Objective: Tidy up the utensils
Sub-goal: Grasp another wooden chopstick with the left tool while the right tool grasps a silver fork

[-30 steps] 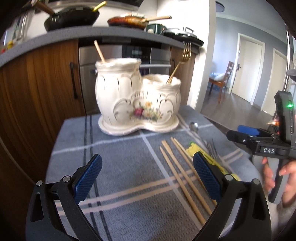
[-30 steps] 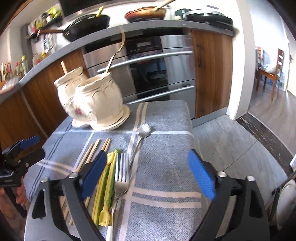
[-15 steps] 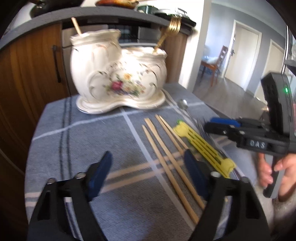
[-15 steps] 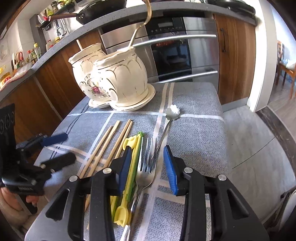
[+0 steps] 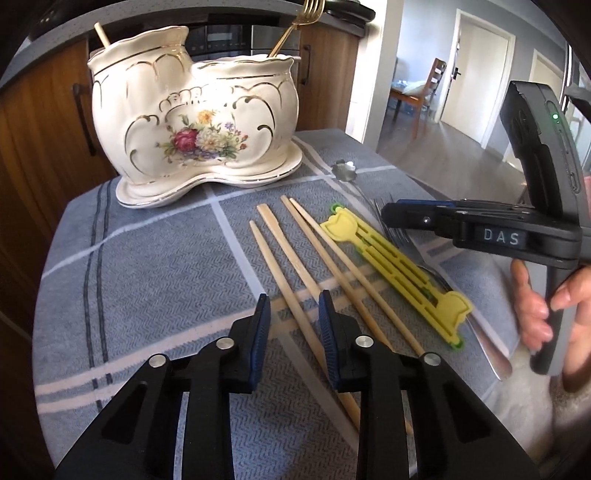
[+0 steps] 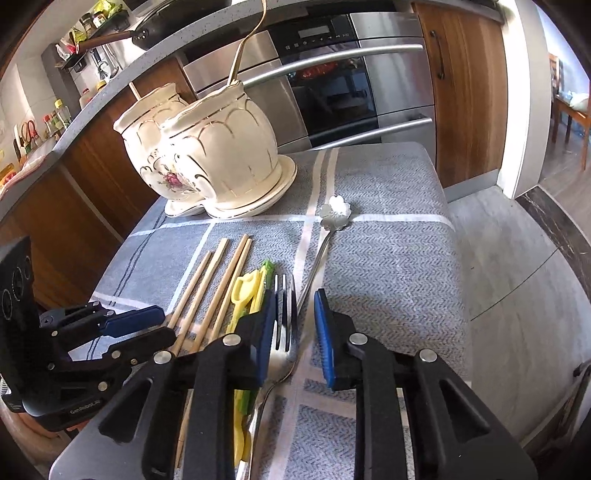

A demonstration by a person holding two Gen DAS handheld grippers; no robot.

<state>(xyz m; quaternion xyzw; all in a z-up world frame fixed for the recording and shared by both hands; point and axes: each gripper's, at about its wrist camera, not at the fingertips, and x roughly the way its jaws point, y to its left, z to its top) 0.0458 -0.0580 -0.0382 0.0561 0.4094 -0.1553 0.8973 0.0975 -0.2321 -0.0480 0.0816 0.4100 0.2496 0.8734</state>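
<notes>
- Utensils lie loose on a grey-blue checked woven cloth (image 5: 147, 266): four pale wooden chopsticks (image 5: 284, 269), a flat yellow slotted plastic utensil (image 5: 395, 269), a silver metal fork (image 6: 284, 321) and a silver spoon with a flower-shaped bowl (image 6: 334, 214).
- Cream ceramic two-compartment holder with gilt trim and a floral motif (image 5: 192, 122) stands upright on its matching base at the far side of the cloth; a gold fork (image 5: 295, 26) stands in the right compartment and a wooden stick (image 5: 100, 35) in the left.
- Left gripper (image 5: 293, 328): blue-padded jaws at a narrow gap, straddling one chopstick at mid-length; contact with the pads cannot be confirmed.
- Right gripper (image 6: 295, 332): jaws at a narrow gap around the silver fork near its tines; the left pad sits at the fork's edge, the right pad stands clear. Nothing is lifted.
- Yellow utensil lies between the chopsticks and the silver fork; the spoon handle runs just beside the fork.
</notes>
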